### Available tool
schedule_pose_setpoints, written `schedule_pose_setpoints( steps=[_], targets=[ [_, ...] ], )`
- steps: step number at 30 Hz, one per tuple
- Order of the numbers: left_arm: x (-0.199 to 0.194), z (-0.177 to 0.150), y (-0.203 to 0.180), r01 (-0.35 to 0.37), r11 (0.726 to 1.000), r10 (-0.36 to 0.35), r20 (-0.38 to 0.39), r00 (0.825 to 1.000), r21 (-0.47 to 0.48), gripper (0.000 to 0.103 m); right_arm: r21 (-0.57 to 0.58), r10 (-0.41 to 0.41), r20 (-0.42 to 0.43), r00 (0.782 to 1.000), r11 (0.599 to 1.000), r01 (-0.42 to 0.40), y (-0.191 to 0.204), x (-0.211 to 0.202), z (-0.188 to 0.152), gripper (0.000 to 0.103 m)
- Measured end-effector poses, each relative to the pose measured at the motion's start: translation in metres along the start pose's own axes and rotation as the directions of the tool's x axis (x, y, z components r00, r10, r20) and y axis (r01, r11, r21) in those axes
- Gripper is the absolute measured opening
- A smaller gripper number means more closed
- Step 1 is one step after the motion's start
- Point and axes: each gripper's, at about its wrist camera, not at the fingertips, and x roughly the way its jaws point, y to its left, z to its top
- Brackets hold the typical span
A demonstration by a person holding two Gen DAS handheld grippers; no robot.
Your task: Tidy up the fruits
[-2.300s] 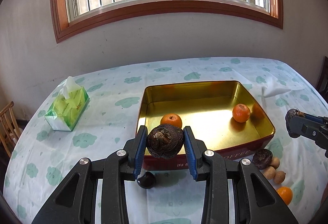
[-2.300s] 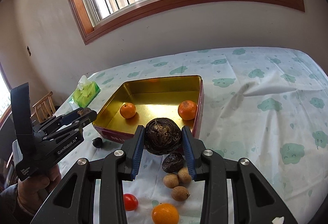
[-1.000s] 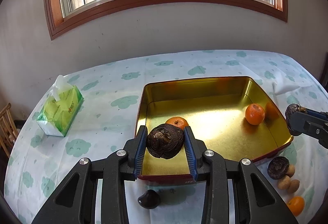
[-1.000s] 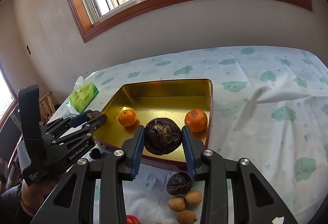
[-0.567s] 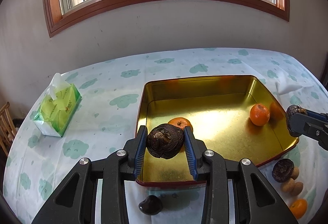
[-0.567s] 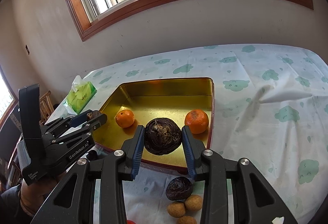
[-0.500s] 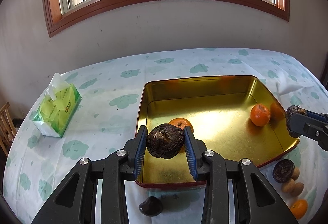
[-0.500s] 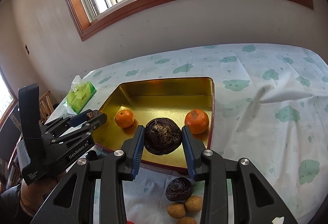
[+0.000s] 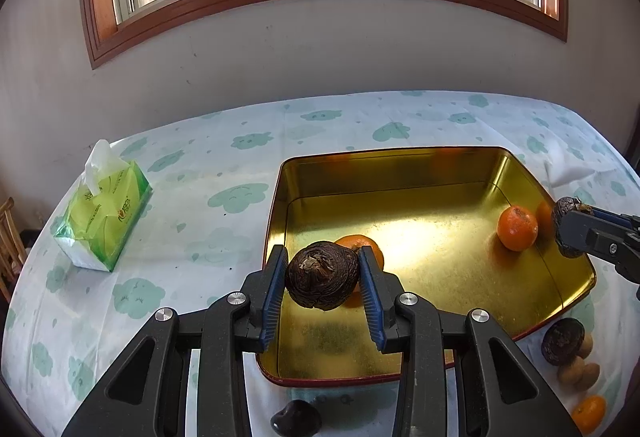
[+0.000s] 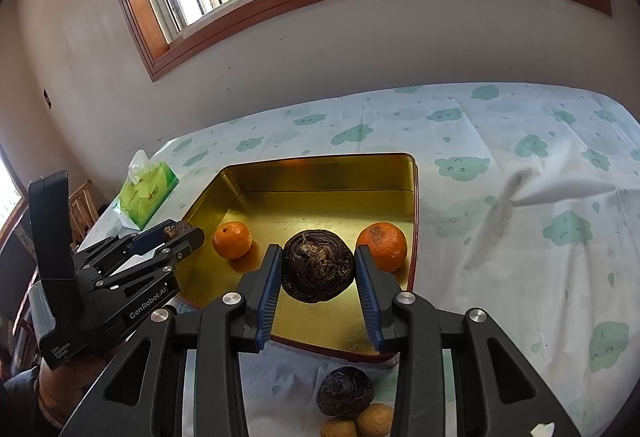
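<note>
My left gripper (image 9: 322, 257) is shut on a dark, wrinkled passion fruit (image 9: 322, 283), held above the near left part of the gold tin tray (image 9: 384, 151). My right gripper (image 10: 318, 253) is shut on a second dark passion fruit (image 10: 318, 269) above the tray's (image 10: 320, 159) near edge. Two oranges lie in the tray: one (image 9: 370, 247) partly hidden behind the left fruit, one (image 9: 517, 228) by the right wall. Each gripper shows in the other's view: the right gripper (image 9: 568, 233) at the tray's right side, the left gripper (image 10: 182, 231) at its left side.
A green tissue pack (image 9: 102, 221) stands left of the tray. On the cloth near the tray's front lie a dark fruit (image 9: 296, 419), another passion fruit (image 10: 345, 391), several brown longans (image 9: 580, 373) and a small orange (image 9: 588, 413). A wooden chair (image 9: 8, 237) stands at the table's left.
Since the earliest frames both grippers have come forward over the tray's near rim, each keeping its fruit. Over the last half second nothing visibly differs.
</note>
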Motion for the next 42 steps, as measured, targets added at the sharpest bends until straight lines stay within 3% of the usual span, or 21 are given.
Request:
schedule_pose_setpoints(
  steps=[42],
  targets=[
    [0.022, 0.014, 0.0, 0.007, 1.0, -0.007, 0.0, 1.0, 0.006, 0.037, 0.02, -0.003, -0.019, 1.0, 1.0, 0.003, -0.01, 0.032, 0.01, 0.033]
  ],
)
